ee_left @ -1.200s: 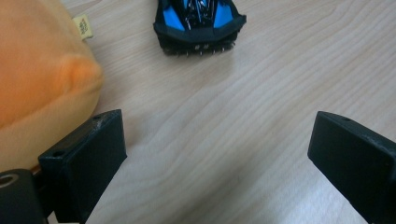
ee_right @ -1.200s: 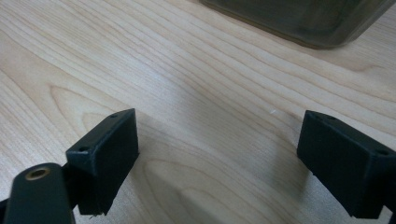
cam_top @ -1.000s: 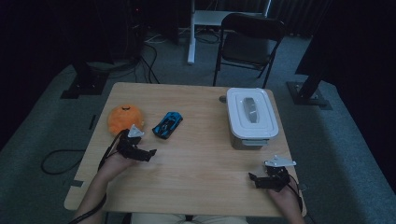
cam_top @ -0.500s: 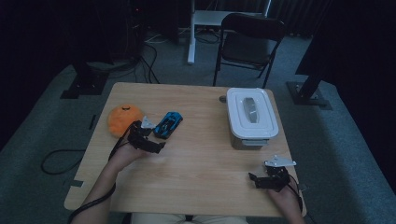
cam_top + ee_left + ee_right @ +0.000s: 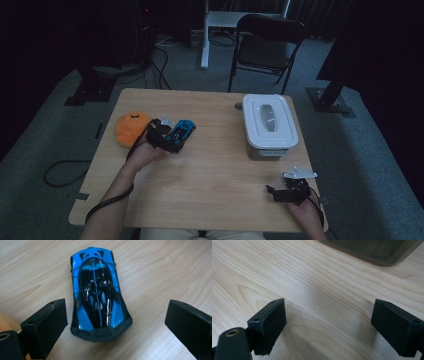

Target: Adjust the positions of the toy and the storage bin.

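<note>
A blue and black toy car [image 5: 182, 131] [image 5: 98, 292] lies on the wooden table [image 5: 210, 175], left of centre. My left gripper [image 5: 170, 140] [image 5: 117, 325] is open right behind it, one jaw on each side of the car's near end, not touching it. An orange plush toy [image 5: 130, 128] lies just left of that gripper. At the table's front right, my right gripper [image 5: 280, 194] [image 5: 329, 327] rests open over bare wood with nothing between its jaws.
A white lidded plastic box [image 5: 269, 125] stands at the right back of the table; its dark wall [image 5: 372, 250] is ahead of the right gripper. A black folding chair [image 5: 265, 45] stands beyond the table on the carpet.
My left gripper has moved forward and to the right, from the table's left front up to the blue car, and now straddles its near end. The right gripper has stayed put.
</note>
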Demonstrator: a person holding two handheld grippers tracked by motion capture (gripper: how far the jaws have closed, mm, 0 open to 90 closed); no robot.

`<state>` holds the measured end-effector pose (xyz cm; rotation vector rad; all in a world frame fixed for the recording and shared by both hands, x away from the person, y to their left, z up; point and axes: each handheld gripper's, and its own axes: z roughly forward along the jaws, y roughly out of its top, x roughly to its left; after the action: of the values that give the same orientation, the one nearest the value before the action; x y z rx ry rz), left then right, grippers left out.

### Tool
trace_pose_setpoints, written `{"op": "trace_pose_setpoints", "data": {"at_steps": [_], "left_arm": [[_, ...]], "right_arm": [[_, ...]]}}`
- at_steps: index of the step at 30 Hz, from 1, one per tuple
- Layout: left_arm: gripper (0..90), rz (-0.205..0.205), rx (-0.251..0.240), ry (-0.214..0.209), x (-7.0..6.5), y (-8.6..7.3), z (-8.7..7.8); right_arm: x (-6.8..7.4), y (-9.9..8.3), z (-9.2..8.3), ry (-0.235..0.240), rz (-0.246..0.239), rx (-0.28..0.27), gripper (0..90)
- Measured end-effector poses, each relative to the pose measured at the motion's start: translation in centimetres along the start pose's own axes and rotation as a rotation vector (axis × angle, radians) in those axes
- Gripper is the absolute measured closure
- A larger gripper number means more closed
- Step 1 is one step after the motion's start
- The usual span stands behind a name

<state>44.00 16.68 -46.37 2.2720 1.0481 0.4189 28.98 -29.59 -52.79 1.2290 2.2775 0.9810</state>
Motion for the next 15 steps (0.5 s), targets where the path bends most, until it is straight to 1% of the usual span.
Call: {"op": "trace_pose_setpoints", "data": {"at_steps": [3, 4, 5, 6, 7, 8, 11, 13, 15], "left_arm": [[4.9, -0.006, 0.001, 0.008, 0.3, 0.3, 0.3], [4.9, -0.005, 0.014, 0.004, 0.5, 0.6, 0.8], [4.9, -0.005, 0.014, 0.004, 0.5, 0.6, 0.8], [4.9, -0.014, 0.030, 0.000, 0.8, 0.9, 1.3], [4.9, -0.014, 0.030, 0.000, 0.8, 0.9, 1.3], [4.9, -0.013, 0.044, 0.001, 0.9, 1.2, 1.8], [6.0, -0.018, 0.056, -0.005, 1.1, 1.6, 2.6], [6.7, -0.014, 0.064, 0.008, 1.1, 1.9, 3.0], [6.7, -0.014, 0.064, 0.008, 1.1, 1.9, 3.0]], "right_arm": [[0.0, 0.0, 0.0, 0.000, 0.000, 0.000, 12.1], [0.0, 0.0, 0.0, 0.000, 0.000, 0.000, 12.1], [0.0, 0.0, 0.0, 0.000, 0.000, 0.000, 12.1], [0.0, 0.0, 0.0, 0.000, 0.000, 0.000, 12.1], [0.0, 0.0, 0.0, 0.000, 0.000, 0.000, 12.1], [0.0, 0.0, 0.0, 0.000, 0.000, 0.000, 12.1], [0.0, 0.0, 0.0, 0.000, 0.000, 0.000, 12.1], [0.0, 0.0, 0.0, 0.000, 0.000, 0.000, 12.1], [0.0, 0.0, 0.0, 0.000, 0.000, 0.000, 12.1]]}}
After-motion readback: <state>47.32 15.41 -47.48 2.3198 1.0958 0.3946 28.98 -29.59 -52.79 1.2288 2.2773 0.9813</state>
